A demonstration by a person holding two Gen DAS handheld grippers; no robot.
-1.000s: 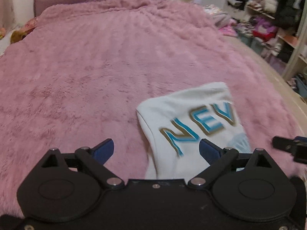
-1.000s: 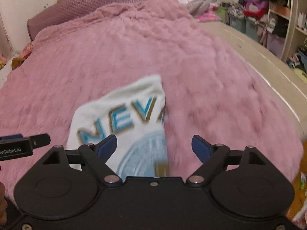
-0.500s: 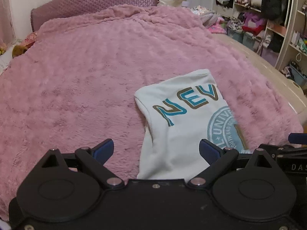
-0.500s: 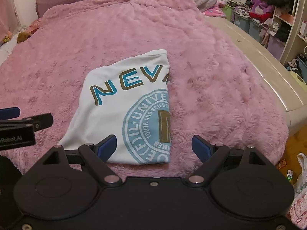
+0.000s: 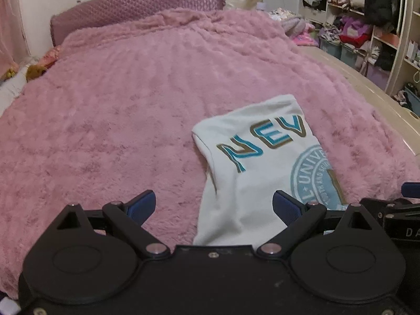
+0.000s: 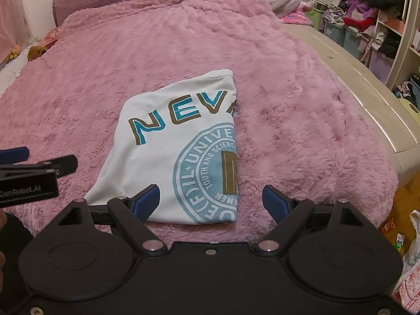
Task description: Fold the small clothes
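A white T-shirt (image 6: 168, 155) lies folded lengthwise on a fluffy pink blanket (image 6: 183, 44) that covers the bed, near the blanket's front edge and closer to its right side than its left. Its printed face is up: blue and gold letters reading "NEV" run across the upper part, and a round light-blue seal with ring lettering is cut off by the straight fold along the shirt's right side. The collar end points toward the far headboard (image 5: 141, 2), which is quilted in purple.

The left gripper (image 5: 214, 207) hangs above the blanket's front edge with its jaws wide apart and nothing between them; its right blue pad sits over the shirt's near left part in view, while the left pad is over bare blanket. The right gripper (image 6: 211, 202) also has its jaws spread and empty, above the shirt's near right corner, the left pad over the cloth and the right pad over the blanket.

Beyond the blanket's right edge runs the cream bed frame (image 6: 349, 68), and past it are shelves (image 5: 367, 26) crowded with clothes and storage bins
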